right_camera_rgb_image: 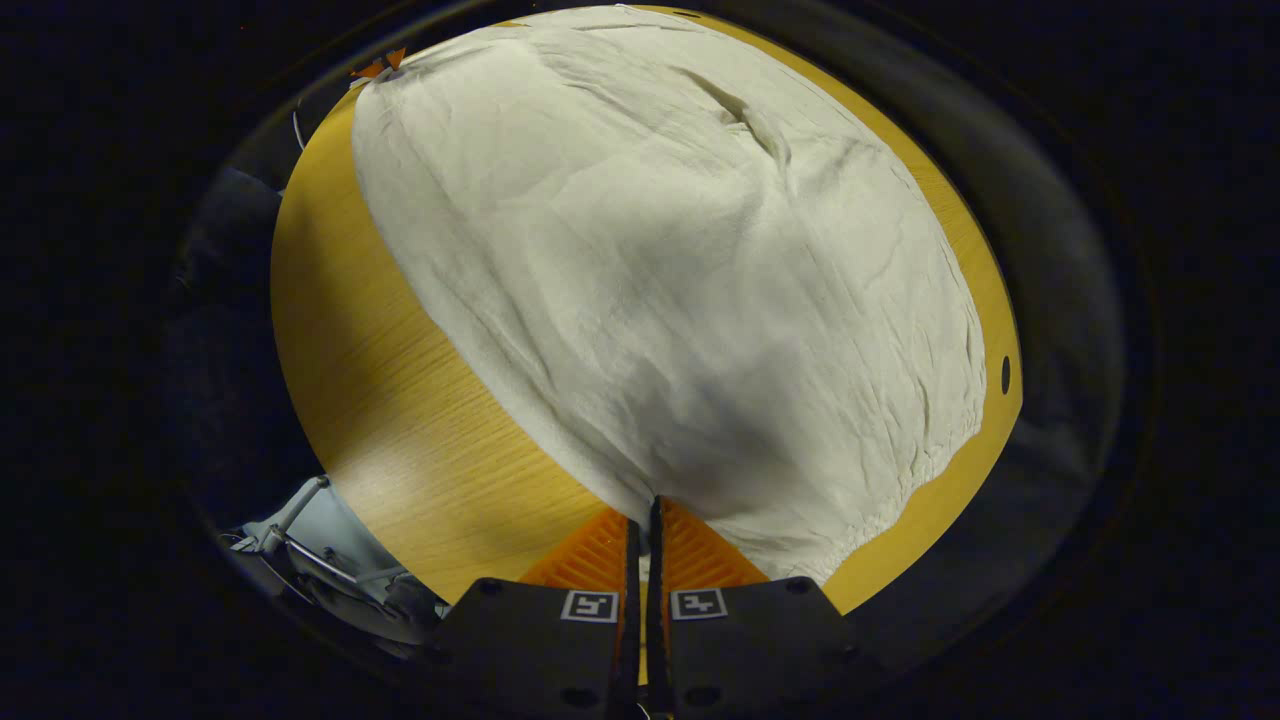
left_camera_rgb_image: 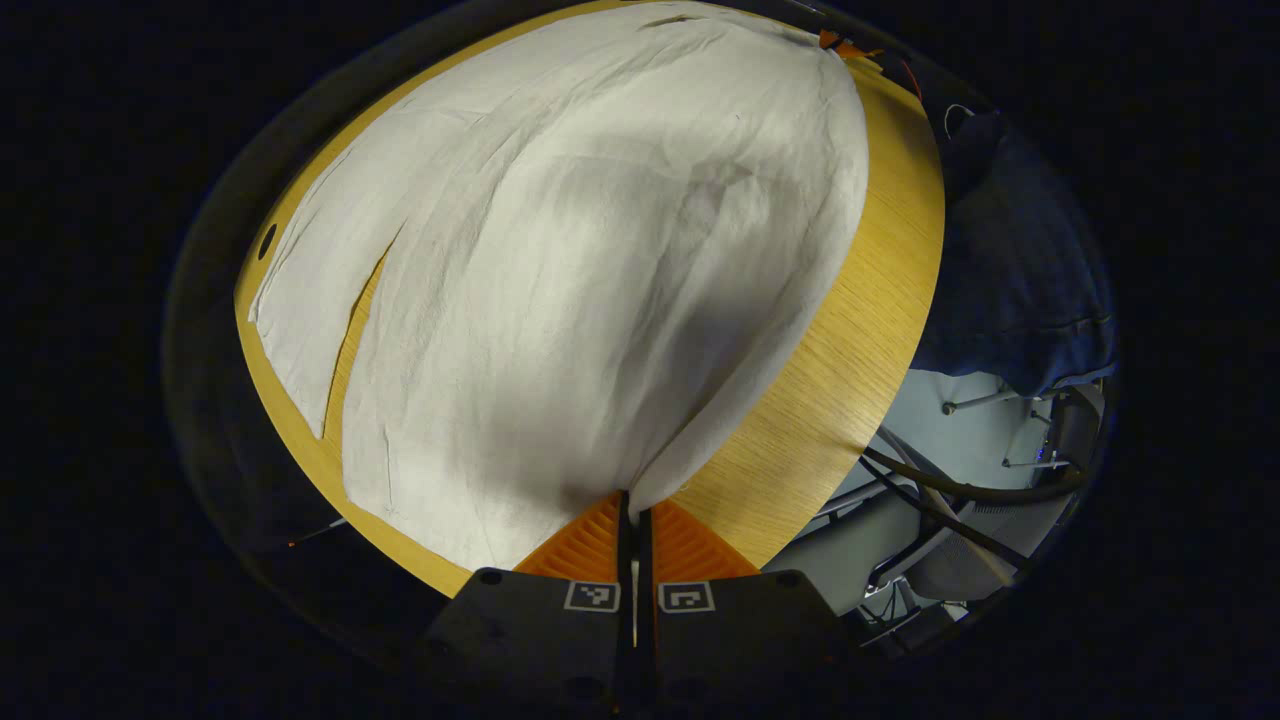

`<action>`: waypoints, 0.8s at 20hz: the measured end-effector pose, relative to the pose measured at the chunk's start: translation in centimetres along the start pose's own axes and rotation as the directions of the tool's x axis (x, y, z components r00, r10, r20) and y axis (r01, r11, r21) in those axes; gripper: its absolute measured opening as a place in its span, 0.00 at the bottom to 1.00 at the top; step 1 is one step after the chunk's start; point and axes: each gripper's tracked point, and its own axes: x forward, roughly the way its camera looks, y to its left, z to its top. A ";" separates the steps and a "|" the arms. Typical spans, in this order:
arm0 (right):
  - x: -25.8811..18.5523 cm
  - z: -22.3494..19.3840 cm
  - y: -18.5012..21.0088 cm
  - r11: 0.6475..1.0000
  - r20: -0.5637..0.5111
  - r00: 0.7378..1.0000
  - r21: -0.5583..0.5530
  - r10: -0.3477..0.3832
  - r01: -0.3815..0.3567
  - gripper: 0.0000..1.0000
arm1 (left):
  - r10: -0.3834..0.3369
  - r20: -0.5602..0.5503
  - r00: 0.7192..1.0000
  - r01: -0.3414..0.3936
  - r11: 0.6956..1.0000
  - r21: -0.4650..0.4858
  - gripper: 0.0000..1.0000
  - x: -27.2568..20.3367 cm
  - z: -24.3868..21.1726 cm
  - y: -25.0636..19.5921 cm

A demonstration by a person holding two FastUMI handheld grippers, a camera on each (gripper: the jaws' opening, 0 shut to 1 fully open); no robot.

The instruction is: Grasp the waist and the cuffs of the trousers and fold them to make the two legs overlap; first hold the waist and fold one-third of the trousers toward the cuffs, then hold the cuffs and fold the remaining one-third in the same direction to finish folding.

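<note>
The pale trousers [left_camera_rgb_image: 560, 280] lie spread over the wooden table [left_camera_rgb_image: 850, 380], one leg apparently laid over the other, a slit of wood showing between the cuffs at the far side. The left gripper [left_camera_rgb_image: 632, 510] pinches the cuff edge between closed fingers; the right gripper [right_camera_rgb_image: 645, 515] likewise clamps the gathered waist [right_camera_rgb_image: 880, 500]. To fold well, both hands should probably lift together, keeping the near edge taut and the legs aligned.
</note>
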 end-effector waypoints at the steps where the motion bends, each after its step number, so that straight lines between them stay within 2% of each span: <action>1: -0.1 -0.3 0.0 1.000 -0.002 1.000 0.017 -0.004 0.004 0.05 | 0.000 0.008 1.000 0.000 1.000 0.004 0.00 -0.2 0.2 -0.1; 2: -0.1 -0.2 0.0 0.999 0.008 1.000 0.035 -0.006 0.006 0.02 | 0.001 0.018 1.000 -0.001 1.000 0.000 0.00 -0.1 0.3 -0.2; 6: -0.2 -0.1 -0.1 0.986 0.048 0.998 0.161 -0.046 0.037 0.02 | 0.024 0.057 0.998 -0.020 0.998 -0.065 0.00 -0.3 0.6 0.8; 8: -0.6 0.1 -0.4 0.969 0.089 0.992 0.237 -0.092 0.068 0.02 | 0.057 0.101 0.993 -0.042 0.988 -0.146 0.00 -0.7 1.2 1.3; 10: -1.4 0.3 -0.7 0.934 0.121 0.981 0.342 -0.154 0.104 0.02 | 0.098 0.148 0.984 -0.063 0.972 -0.227 0.00 -1.6 2.1 2.1; 13: -2.9 1.6 -2.0 0.848 0.162 0.949 0.507 -0.271 0.155 0.02 | 0.237 0.244 0.940 -0.131 0.914 -0.384 0.00 -3.7 4.8 6.0; 16: -4.8 3.7 -4.2 0.740 0.196 0.901 0.649 -0.387 0.176 0.02 | 0.401 0.303 0.865 -0.192 0.821 -0.537 0.00 -6.9 8.7 11.7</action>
